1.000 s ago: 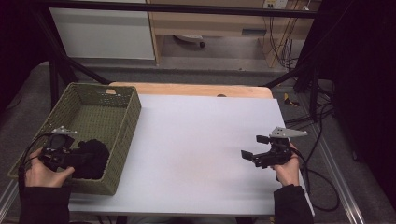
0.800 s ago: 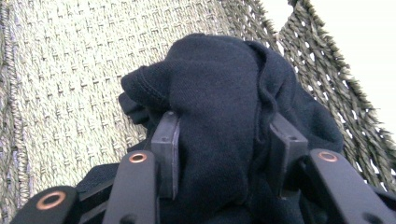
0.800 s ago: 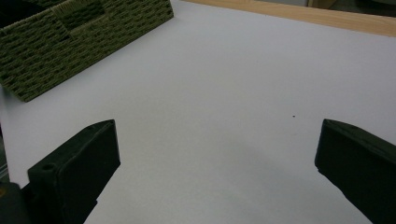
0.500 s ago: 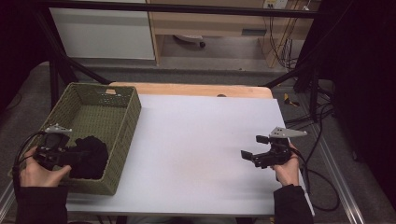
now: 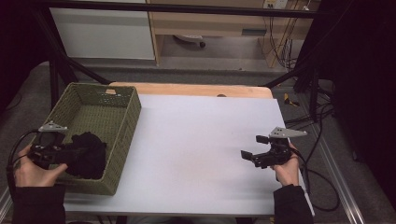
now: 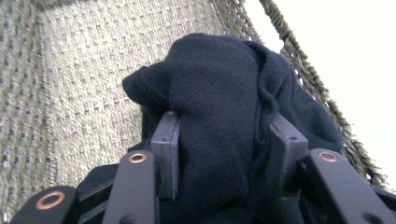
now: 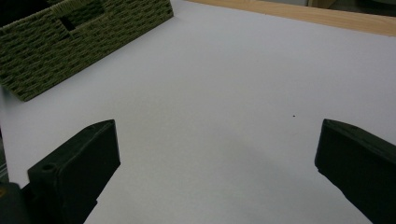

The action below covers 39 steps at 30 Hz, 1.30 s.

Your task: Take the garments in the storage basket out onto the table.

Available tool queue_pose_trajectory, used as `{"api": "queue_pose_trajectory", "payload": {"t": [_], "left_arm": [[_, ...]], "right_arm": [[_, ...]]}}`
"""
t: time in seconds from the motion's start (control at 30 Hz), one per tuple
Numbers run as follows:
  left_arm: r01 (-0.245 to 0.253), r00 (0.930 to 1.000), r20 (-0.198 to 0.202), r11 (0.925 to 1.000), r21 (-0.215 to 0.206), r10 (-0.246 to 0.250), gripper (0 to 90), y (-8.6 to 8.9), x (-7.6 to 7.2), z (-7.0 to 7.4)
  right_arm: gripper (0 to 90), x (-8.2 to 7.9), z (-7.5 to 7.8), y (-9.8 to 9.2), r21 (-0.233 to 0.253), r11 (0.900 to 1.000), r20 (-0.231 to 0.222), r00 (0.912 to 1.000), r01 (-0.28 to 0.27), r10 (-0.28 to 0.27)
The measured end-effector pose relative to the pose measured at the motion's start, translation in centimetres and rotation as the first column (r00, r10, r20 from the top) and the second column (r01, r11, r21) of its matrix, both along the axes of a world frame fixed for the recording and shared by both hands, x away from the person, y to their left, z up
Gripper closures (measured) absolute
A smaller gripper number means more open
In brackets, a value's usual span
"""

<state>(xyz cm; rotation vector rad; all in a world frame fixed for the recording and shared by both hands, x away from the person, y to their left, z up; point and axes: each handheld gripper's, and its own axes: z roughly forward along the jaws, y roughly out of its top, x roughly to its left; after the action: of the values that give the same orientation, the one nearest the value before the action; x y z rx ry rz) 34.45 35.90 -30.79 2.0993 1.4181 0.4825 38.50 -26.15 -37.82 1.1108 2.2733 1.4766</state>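
Left gripper [image 6: 219, 154] clenched on dark cloth [image 6: 224, 107] inside basket [image 5: 122, 122], right gripper [image 7: 217, 158] spread over bare table [image 5: 196, 140].

Table [image 5: 201, 140] open w/ room to pass; basket [image 5: 122, 128] walls block left edge

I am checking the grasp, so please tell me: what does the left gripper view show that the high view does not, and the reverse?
Left gripper view alone: the left claw has its jaws pressed into a fold of the dark cloth, knit texture visible.

High view alone: the right claw, jaws apart over the white table, and both of the person's hands.

Both: the cloth inside the woven basket, gripped by the left claw.
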Motion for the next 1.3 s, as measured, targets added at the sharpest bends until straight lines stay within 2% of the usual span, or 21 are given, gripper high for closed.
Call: {"api": "queue_pose_trajectory", "payload": {"t": [0.33, 0.53, 0.97, 1.3], "left_arm": [[0.005, 0.9994, 0.035, 1.0, 0.007, -0.006, 54.2, 0.1, -0.1, 1.4], [0.01, 0.998, 0.063, 0.9999, -0.014, -0.009, 54.2, 0.2, 0.0, 2.3], [0.04, 0.9967, 0.071, 0.9992, -0.005, -0.04, 54.2, 0.0, 0.5, 3.6], [0.068, 0.9957, 0.062, 0.9976, 0.009, -0.069, 54.1, -0.1, 1.0, 4.8]], "right_arm": [[0.7, 0.0, 0.0, 0.0, -0.002, 1.0, -0.002, 1.0, 0.0, 0.0], [0.7, 0.0, 0.0, 0.0, -0.003, 1.0, 0.001, 1.0, 0.002, -0.002], [0.7, 0.0, 0.0, 0.0, -0.004, 1.0, -0.001, 1.0, 0.0, 0.0], [0.7, 0.0, 0.0, -0.1, -0.004, 1.0, 0.001, 1.0, 0.002, -0.002]]}}
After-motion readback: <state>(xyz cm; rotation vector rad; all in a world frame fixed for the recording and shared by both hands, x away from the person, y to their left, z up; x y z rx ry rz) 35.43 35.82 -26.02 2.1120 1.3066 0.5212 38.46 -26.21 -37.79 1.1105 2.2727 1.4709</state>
